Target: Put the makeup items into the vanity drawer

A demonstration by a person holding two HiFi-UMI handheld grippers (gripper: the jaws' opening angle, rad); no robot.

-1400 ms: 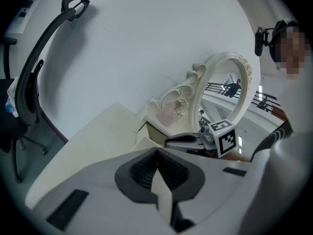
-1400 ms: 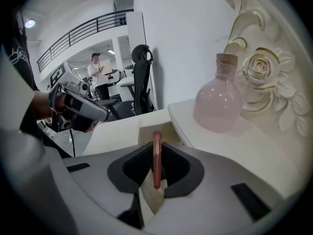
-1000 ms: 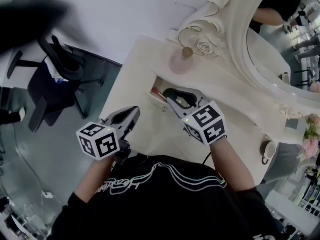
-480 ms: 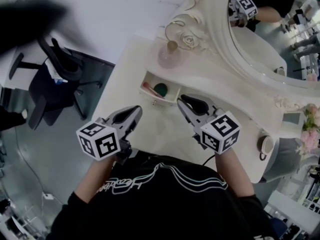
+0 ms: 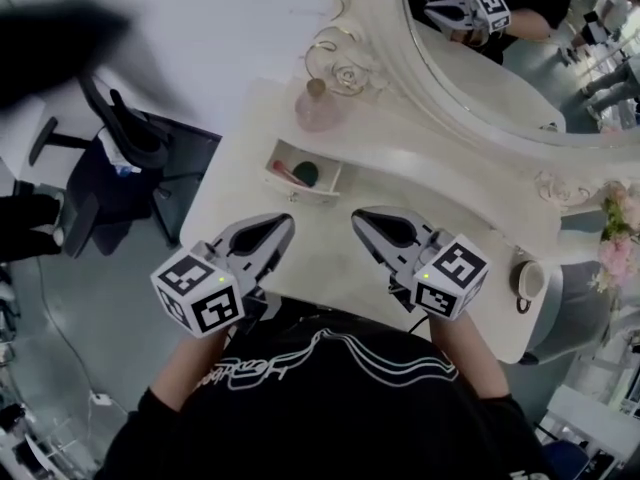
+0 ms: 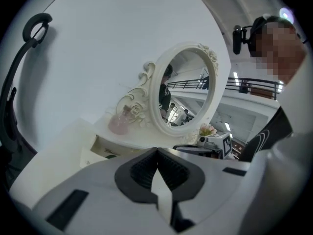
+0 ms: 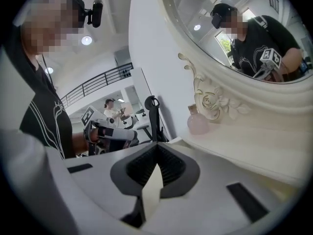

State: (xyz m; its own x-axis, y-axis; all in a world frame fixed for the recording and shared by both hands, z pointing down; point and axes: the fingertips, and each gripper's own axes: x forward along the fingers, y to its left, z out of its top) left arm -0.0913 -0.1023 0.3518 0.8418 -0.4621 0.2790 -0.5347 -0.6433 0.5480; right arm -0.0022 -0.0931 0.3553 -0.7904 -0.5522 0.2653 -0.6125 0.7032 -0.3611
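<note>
The small vanity drawer (image 5: 322, 190) stands open on the white vanity top (image 5: 330, 268). Inside it lie a reddish stick-shaped makeup item (image 5: 287, 173) and a round green compact (image 5: 306, 175). My left gripper (image 5: 284, 224) (image 6: 156, 151) hovers over the vanity's near edge, shut and empty. My right gripper (image 5: 359, 215) (image 7: 157, 147) hangs beside it, to the right of the drawer and apart from it. Its jaws have just been closing, nothing is between them, and they now stand shut.
A pink perfume bottle (image 5: 312, 108) (image 7: 198, 121) stands behind the drawer beside the ornate oval mirror (image 5: 500, 58). A cup (image 5: 525, 278) and pink flowers (image 5: 620, 238) are at the right end. An office chair (image 5: 110, 158) stands on the floor to the left.
My right gripper has pulled back out of the drawer toward my body and its jaws have closed. The drawer's contents now show. The left gripper has lifted slightly.
</note>
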